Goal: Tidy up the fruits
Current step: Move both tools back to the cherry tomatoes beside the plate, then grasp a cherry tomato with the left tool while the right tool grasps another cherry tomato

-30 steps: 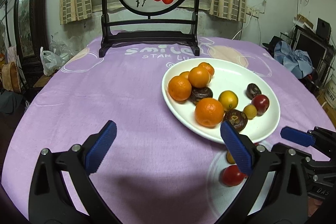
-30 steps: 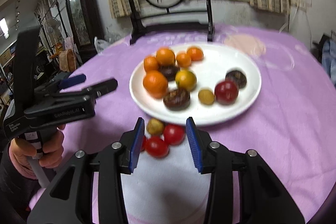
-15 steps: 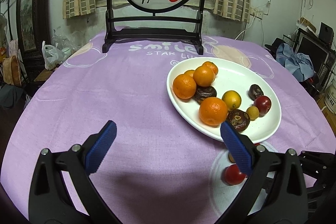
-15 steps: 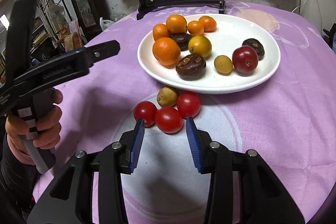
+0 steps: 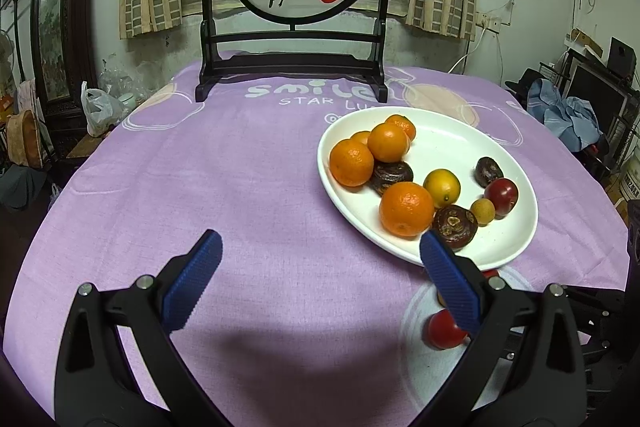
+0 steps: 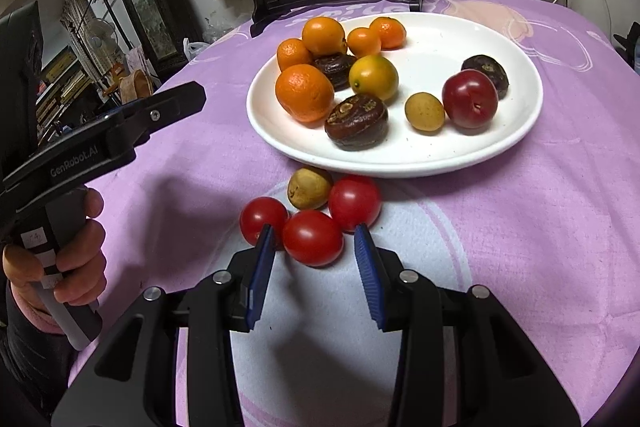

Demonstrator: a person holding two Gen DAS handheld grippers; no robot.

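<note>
A white plate point(image 6: 500, 143) holds several oranges, dark brown fruits, a yellow citrus point(image 6: 373, 77), a small tan fruit point(image 6: 424, 111) and a red plum point(image 6: 470, 99). On the cloth in front of it lie three red tomatoes and a tan fruit point(image 6: 309, 187). My right gripper point(image 6: 314, 239) is open, its blue pads on either side of the nearest tomato point(image 6: 313, 238), which shows no contact with them. My left gripper point(image 5: 316, 267) is open and empty over bare cloth left of the plate point(image 5: 344, 203). One tomato point(image 5: 442, 330) shows behind its right finger.
A purple tablecloth point(image 5: 240, 167) covers the round table. A dark wooden stand with a round painted screen point(image 5: 296, 67) stands at the table's back. The left gripper and the hand that holds it point(image 6: 56, 267) sit at the left of the right wrist view.
My right gripper has come down and forward to the loose tomatoes, and its pads now flank the nearest one. My left gripper has shifted slightly back and to the left.
</note>
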